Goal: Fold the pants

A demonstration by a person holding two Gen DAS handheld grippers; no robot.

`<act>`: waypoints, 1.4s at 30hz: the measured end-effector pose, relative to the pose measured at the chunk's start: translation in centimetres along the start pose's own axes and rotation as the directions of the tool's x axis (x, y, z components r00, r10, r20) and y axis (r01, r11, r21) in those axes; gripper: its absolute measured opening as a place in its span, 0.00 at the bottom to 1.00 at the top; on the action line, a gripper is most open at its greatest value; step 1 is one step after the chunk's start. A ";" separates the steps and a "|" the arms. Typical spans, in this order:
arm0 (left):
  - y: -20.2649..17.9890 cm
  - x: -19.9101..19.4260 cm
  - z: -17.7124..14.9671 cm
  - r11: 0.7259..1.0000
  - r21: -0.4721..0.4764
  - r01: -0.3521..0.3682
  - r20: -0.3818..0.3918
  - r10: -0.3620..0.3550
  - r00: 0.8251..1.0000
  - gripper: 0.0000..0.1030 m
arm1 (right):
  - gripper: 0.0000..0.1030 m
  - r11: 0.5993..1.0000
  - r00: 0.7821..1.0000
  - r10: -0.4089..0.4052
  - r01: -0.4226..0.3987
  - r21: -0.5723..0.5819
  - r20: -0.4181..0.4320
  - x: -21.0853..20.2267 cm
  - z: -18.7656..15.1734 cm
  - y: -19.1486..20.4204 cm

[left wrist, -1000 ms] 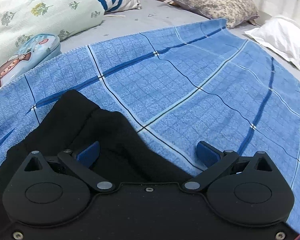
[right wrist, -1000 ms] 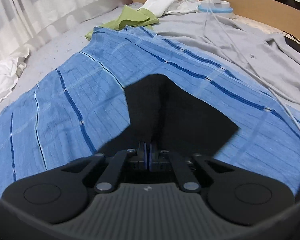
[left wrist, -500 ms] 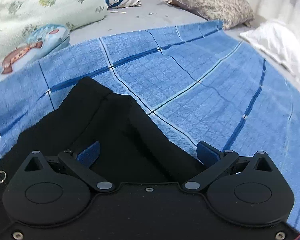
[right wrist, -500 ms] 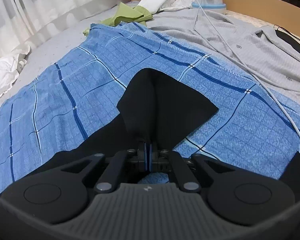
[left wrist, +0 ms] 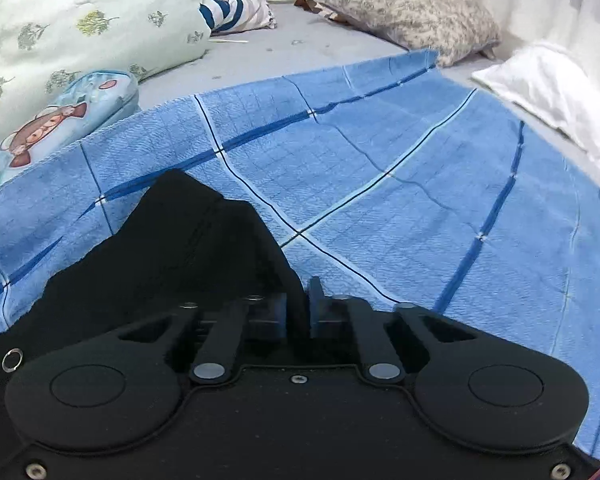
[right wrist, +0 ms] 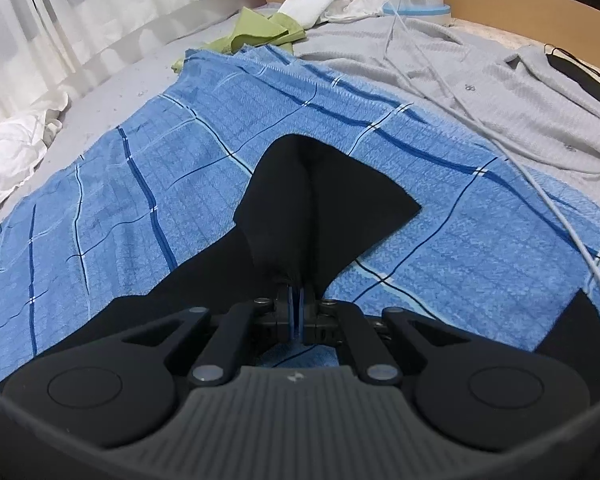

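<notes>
Through the left wrist camera I see my left gripper (left wrist: 298, 304) with its jaws just closed, clamped on an edge of the black fabric pants (left wrist: 188, 256). The pants lie on the blue plaid blanket (left wrist: 400, 184), their dark mass running from the pinch toward eleven o'clock and ending in a blunt peak. A cartoon-print pillow (left wrist: 60, 120) sits at ten o'clock.

Through the right wrist camera, my right gripper (right wrist: 298, 306) has its fingers together on a gathered fold of the pants (right wrist: 324, 196). The cloth fans from the pinch toward twelve o'clock, with a crease along that line. A white cable (right wrist: 500, 144) crosses at two o'clock.
</notes>
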State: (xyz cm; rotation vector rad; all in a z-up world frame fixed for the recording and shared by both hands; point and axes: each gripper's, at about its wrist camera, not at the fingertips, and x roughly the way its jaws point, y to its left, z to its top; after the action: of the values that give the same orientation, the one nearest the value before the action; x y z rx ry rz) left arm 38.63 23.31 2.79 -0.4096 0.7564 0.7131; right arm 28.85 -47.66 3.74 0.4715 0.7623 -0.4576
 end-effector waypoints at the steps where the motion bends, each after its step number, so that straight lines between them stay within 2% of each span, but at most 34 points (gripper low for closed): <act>1: 0.1 -0.6 0.0 1.000 0.006 -0.001 0.022 0.001 1.000 0.04 | 0.04 1.000 1.000 0.001 -0.001 -0.001 0.007 -0.4 0.0 -0.1; 5: 0.7 -3.5 0.1 0.999 0.037 0.027 0.094 -0.030 0.995 0.04 | 0.04 1.000 0.999 0.019 -0.019 -0.011 0.028 -2.2 0.4 -0.7; 9: 2.0 -6.4 0.4 0.997 0.035 0.067 0.113 -0.070 0.991 0.04 | 0.04 0.999 0.998 0.041 -0.041 -0.003 0.046 -4.2 0.4 -1.7; 16: 5.2 -11.6 -0.9 0.992 0.085 0.096 0.175 -0.110 0.978 0.04 | 0.04 0.996 0.995 0.083 -0.084 0.016 0.056 -7.9 -0.7 -4.7; 24: 11.6 -17.9 -4.4 0.984 0.099 0.150 0.226 -0.169 0.959 0.04 | 0.04 0.991 0.991 0.122 -0.124 0.040 0.057 -12.7 -3.8 -9.8; 31: 16.8 -21.7 -8.7 0.983 0.098 0.154 0.262 -0.175 0.949 0.04 | 0.04 0.988 0.990 0.133 -0.136 0.067 0.047 -15.9 -8.5 -14.6; 34: 18.9 -22.3 -10.4 0.984 0.093 0.152 0.259 -0.171 0.951 0.04 | 0.04 0.989 0.991 0.128 -0.131 0.067 0.043 -16.8 -10.6 -16.3; 42: 22.7 -21.1 -14.5 0.994 0.059 0.089 0.201 -0.099 0.975 0.04 | 0.05 0.988 0.992 0.120 -0.122 0.091 0.029 -18.1 -13.9 -19.6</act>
State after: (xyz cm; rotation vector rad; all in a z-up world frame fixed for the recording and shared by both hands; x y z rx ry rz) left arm 4.67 21.64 6.78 -0.3196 0.5561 0.6353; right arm -0.96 -51.64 3.72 0.5952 0.6881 -0.3856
